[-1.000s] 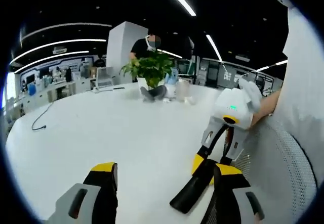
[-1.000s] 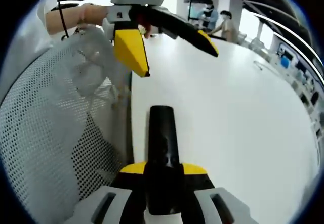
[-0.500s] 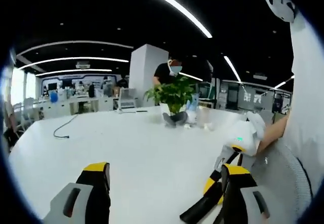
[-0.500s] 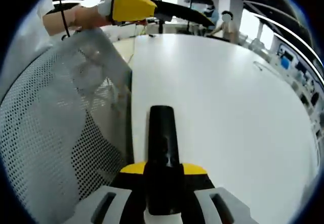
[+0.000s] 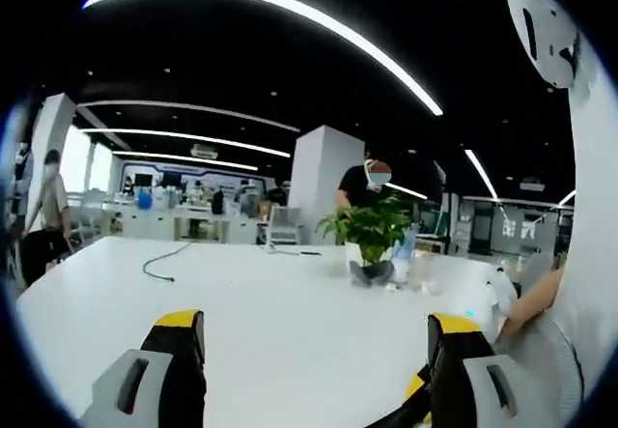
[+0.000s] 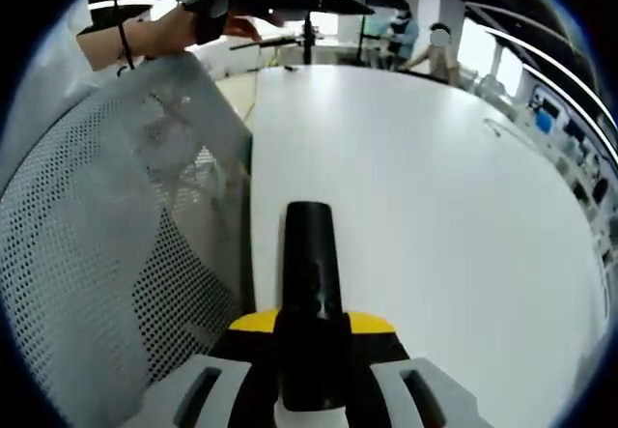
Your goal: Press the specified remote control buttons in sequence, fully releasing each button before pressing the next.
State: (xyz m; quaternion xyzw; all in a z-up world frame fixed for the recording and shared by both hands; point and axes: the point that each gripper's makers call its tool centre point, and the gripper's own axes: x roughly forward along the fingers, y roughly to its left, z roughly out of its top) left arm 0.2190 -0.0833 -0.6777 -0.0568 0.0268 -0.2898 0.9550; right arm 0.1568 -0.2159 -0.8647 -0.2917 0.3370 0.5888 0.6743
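A black remote (image 6: 311,273) juts forward from my right gripper (image 6: 312,327), whose yellow-tipped jaws are shut on its near end, just above the white table (image 6: 435,206). Its buttons are too dark to make out. My left gripper (image 5: 314,356) hangs open over the table (image 5: 280,302) with nothing between its yellow-tipped fingers (image 5: 179,351). In the right gripper view, that left gripper (image 6: 280,1) sits at the top edge, held by a gloved hand (image 6: 198,8), high above and beyond the remote. A bit of the right gripper (image 5: 413,401) peeks in at the lower right of the left gripper view.
A mesh chair back (image 6: 116,254) stands close on the left of the remote. At the far side of the table are a potted plant (image 5: 372,230) with small bottles beside it, a loose black cable (image 5: 162,264), and a standing person (image 5: 365,185).
The left gripper has risen and tilted upward, away from the remote, climbing to the top edge of the right gripper view. The right gripper and the remote have stayed still.
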